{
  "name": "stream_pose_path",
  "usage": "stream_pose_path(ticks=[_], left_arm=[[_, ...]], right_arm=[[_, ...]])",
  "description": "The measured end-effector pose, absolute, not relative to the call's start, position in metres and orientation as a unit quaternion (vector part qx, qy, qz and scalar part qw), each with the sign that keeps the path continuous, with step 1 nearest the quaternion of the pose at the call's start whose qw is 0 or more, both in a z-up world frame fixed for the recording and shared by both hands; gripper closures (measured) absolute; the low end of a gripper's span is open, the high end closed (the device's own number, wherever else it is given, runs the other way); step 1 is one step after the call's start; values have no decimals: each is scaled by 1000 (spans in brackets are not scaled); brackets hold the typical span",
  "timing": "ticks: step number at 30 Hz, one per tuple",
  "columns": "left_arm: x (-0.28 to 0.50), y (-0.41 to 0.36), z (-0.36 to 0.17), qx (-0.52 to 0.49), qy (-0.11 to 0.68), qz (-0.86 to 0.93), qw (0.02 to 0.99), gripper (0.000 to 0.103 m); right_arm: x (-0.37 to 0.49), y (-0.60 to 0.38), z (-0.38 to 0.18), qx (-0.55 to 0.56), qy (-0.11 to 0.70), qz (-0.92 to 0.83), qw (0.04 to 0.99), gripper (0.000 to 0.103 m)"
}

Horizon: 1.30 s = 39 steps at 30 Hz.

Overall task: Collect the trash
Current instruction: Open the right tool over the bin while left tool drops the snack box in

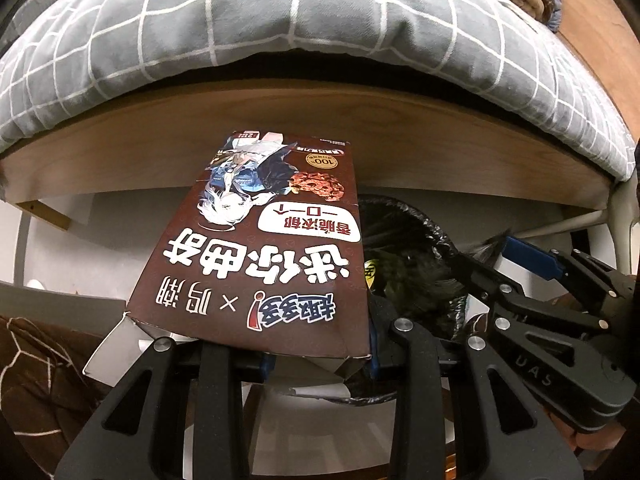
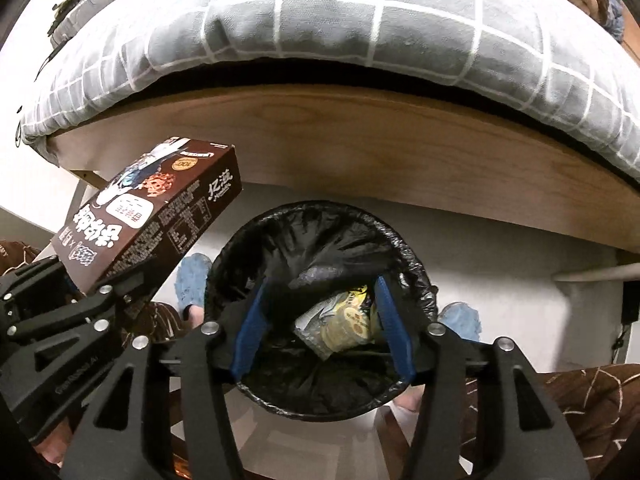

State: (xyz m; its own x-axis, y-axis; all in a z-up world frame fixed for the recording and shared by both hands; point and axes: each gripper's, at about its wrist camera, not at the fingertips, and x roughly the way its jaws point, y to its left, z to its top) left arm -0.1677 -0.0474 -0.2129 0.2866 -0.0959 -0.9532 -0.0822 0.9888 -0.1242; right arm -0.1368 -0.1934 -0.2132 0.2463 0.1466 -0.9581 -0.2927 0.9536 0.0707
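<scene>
A brown cookie box [image 1: 264, 256] with white lettering and a cartoon figure is clamped at its open bottom end in my left gripper [image 1: 320, 360]; the box hides most of the pads. It hangs tilted just left of a bin lined with a black bag [image 2: 320, 210]. My right gripper [image 2: 320, 320] stands open over the bin's mouth, its blue pads [image 2: 248, 328] wide apart and touching nothing. Below them, inside the bag, lies a yellow and white wrapper [image 2: 344, 322]. In the right wrist view the box [image 2: 152, 208] and left gripper [image 2: 80, 284] sit at the left.
A bed with a grey checked duvet [image 2: 360, 20] and a wooden side board [image 2: 360, 140] runs across behind the bin. A person's blue slippers [image 2: 192, 280] and brown patterned trouser legs [image 2: 580, 400] flank the bin on the white floor.
</scene>
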Motion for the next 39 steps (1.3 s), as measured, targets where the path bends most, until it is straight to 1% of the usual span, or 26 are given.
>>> stream_pose_path(ticks=[2, 4, 6, 7, 10, 11, 12, 14, 20, 27, 39], left_arm=[[-169, -46, -213, -75, 597, -7, 799, 71], [-170, -46, -211, -75, 596, -10, 799, 71], [-174, -48, -209, -74, 594, -13, 801, 71], [-174, -48, -208, -74, 593, -14, 802, 71], [-177, -51, -204, -73, 591, -21, 803, 71], [-177, -52, -203, -71, 590, -25, 804, 71], [-178, -54, -202, -70, 590, -28, 804, 71], [-181, -56, -201, -66, 592, -35, 802, 71], [-184, -67, -194, -58, 589, -53, 804, 71], [-184, -72, -200, -50, 600, -62, 796, 71], [-160, -70, -210, -42, 629, -78, 772, 71]], right_arm=[[-137, -198, -210, -56, 594, 136, 791, 40], [-137, -203, -208, -54, 592, 131, 793, 38], [-139, -208, -206, -53, 588, 124, 797, 30], [-139, -211, -203, -53, 586, 121, 799, 29], [-144, -224, -192, -52, 575, 107, 809, 20], [-145, -228, -188, -50, 570, 102, 814, 13], [-146, -233, -183, -48, 564, 96, 819, 10], [-147, -244, -173, -48, 553, 86, 828, 8], [-146, -261, -158, -58, 540, 65, 837, 8], [-149, -277, -148, -50, 532, 47, 844, 8], [-138, -288, -172, -20, 558, 43, 829, 8]])
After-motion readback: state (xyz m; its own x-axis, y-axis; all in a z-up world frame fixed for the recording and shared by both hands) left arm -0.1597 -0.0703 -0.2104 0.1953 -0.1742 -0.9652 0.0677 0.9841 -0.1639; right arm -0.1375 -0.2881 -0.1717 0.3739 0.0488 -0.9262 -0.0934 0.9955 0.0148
